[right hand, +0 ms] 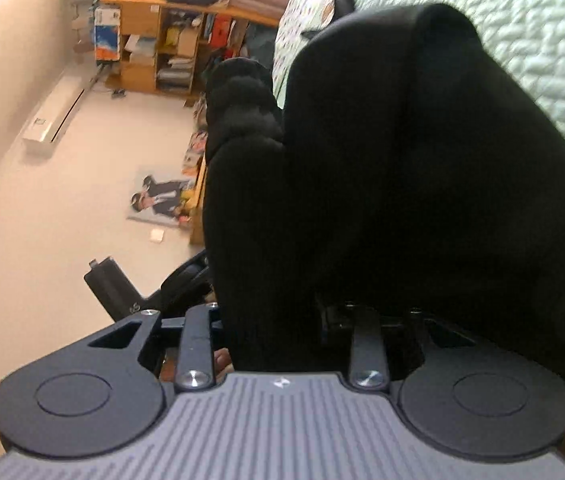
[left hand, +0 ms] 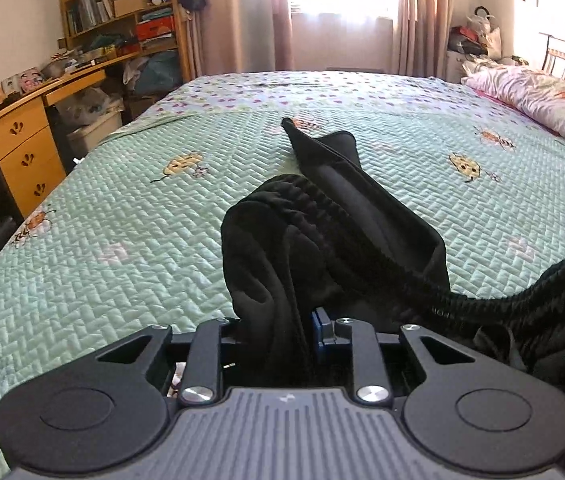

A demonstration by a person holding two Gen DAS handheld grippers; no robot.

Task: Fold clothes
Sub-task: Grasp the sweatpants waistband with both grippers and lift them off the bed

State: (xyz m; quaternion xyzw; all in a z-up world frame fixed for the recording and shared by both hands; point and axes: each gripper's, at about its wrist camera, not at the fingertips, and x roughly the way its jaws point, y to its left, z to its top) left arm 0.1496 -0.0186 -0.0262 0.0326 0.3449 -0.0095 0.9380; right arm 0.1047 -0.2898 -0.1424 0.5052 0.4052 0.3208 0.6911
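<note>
Bedroom, mid-fold: a black garment (left hand: 334, 216) hangs between two hand-held grippers above the near edge of the green quilted bed (left hand: 122, 216). Left gripper (left hand: 282, 320) is clamped narrow on bunched cloth by the ribbed waistband; right gripper (right hand: 282, 320) likewise pinches a thick wad. Held w/ both, probably to spread it flat before folding.

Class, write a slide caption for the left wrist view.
Left hand-held gripper pinches a black ribbed-waistband fabric garment above the mint-green quilted bedspread.
</note>
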